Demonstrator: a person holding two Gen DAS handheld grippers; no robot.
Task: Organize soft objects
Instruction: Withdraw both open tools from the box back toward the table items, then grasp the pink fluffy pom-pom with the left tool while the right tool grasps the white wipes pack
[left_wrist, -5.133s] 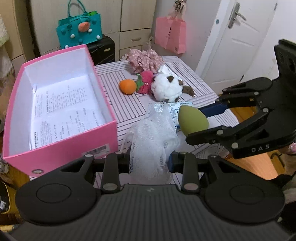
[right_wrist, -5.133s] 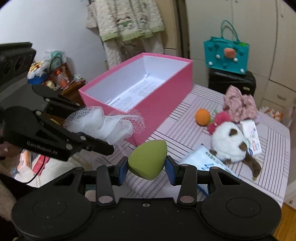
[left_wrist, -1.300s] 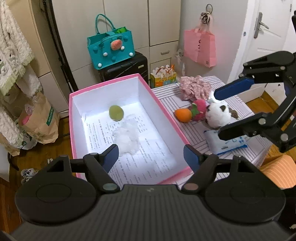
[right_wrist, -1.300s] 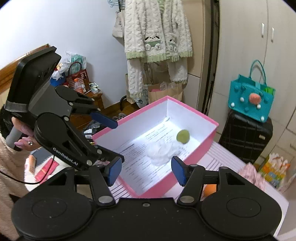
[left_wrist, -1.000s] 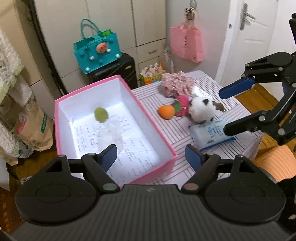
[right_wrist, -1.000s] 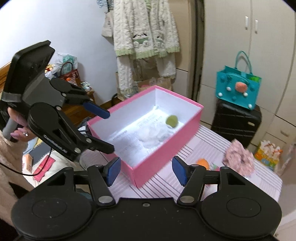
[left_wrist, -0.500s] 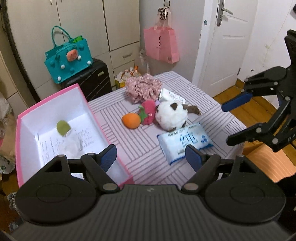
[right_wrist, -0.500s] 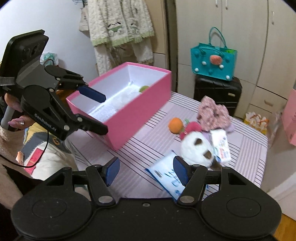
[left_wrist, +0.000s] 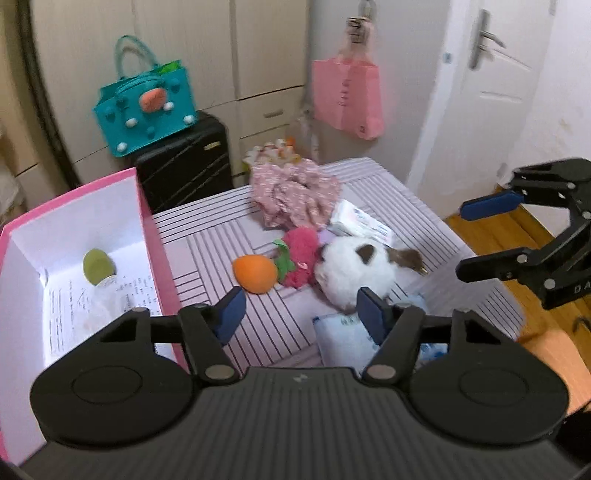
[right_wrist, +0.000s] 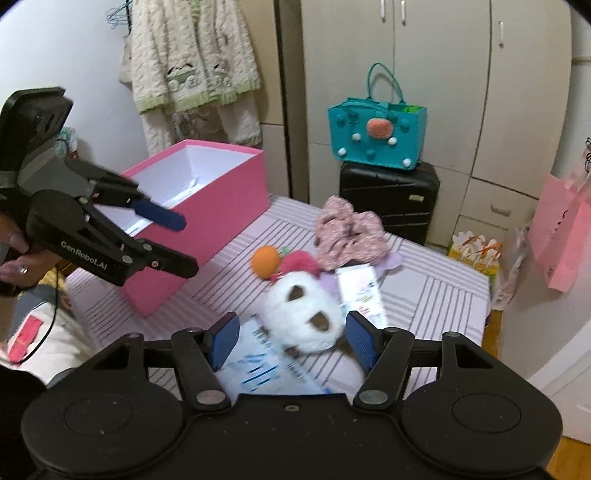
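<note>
We saw the pink box left of our left gripper, with the green sponge inside it. The left fingers had just been closing, yet stood apart with nothing between them. Ahead of them lay the orange ball on the striped counter. Our right gripper stood open, the white plush toy just beyond its fingers, ungripped.

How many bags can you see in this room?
3: a teal bag atop the black suitcase, a pink bag hanging by the door, and a small patterned bag on the floor. Others may be hidden.
</note>
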